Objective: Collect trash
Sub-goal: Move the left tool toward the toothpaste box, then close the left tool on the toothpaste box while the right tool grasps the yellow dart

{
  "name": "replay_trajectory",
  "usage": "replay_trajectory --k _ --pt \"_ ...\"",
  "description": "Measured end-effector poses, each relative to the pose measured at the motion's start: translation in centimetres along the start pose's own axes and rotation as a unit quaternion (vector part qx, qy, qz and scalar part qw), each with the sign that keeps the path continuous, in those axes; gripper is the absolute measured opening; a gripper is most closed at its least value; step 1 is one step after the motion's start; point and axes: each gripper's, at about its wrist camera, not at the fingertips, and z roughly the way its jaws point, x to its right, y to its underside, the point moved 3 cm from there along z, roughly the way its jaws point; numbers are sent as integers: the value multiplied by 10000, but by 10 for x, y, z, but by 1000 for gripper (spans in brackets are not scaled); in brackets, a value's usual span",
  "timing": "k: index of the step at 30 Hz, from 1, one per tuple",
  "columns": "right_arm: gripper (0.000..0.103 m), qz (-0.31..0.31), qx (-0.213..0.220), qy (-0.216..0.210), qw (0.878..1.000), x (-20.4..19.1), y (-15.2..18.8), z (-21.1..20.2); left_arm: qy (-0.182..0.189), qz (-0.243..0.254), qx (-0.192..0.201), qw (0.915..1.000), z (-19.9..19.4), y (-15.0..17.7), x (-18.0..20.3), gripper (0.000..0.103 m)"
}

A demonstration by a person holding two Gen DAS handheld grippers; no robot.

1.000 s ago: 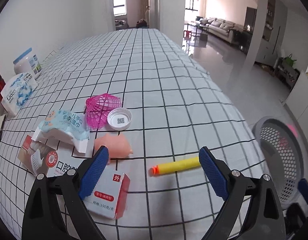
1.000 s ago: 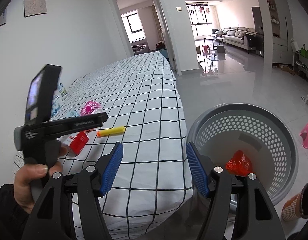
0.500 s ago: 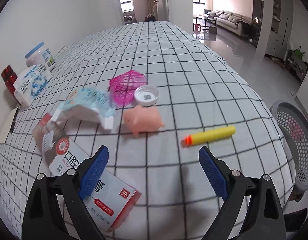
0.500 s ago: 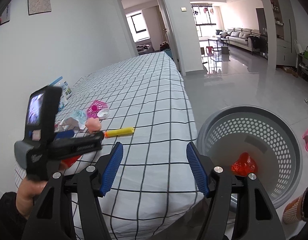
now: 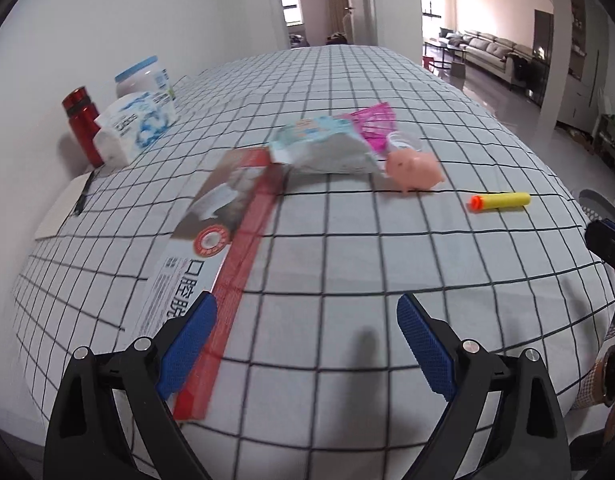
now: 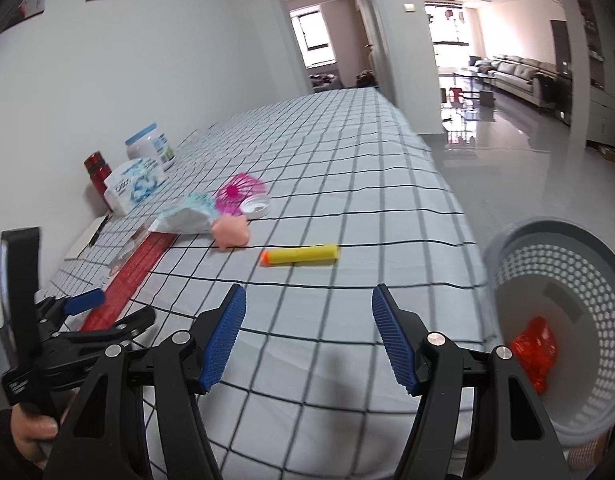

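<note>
Basket (image 6: 507,248) at right held just 1 red wrapper (image 6: 535,350); dart (image 6: 299,255), pig (image 6: 229,232), box (image 5: 211,240) etc. remained on table (image 5: 347,248). Both grippers (image 5: 305,344) (image 6: 307,338) gaped wide, empty.

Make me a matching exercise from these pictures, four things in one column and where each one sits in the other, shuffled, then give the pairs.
Things:
1. foam dart
2. red wrapper
3. red bottle
4. flat box

Places:
A. inside the grey basket
B. by the wall, next to the tissue pack
C. on the cloth, beside the pink pig
D. on the cloth, reaching under the left gripper

Pairs: 1-C, 2-A, 3-B, 4-D
</note>
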Motion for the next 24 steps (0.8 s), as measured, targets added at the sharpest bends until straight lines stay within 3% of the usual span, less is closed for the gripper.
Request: replay_trajectory --k 5,11,14,24 --pt "63 4 -190 -135 9997 -12 -7 19 121 -183 163 9996 -19 3 -16 90" --pt "66 -218 -302 194 9991 -21 -14 41 244 -227 409 9986 -40 -3 -25 90" --pt "72 -149 -454 238 9986 -19 -17 52 221 -320 499 9980 -43 -10 -37 90" --pt "77 -144 -733 639 9952 -23 -26 77 1 -558 649 9963 -35 -29 -79 95"
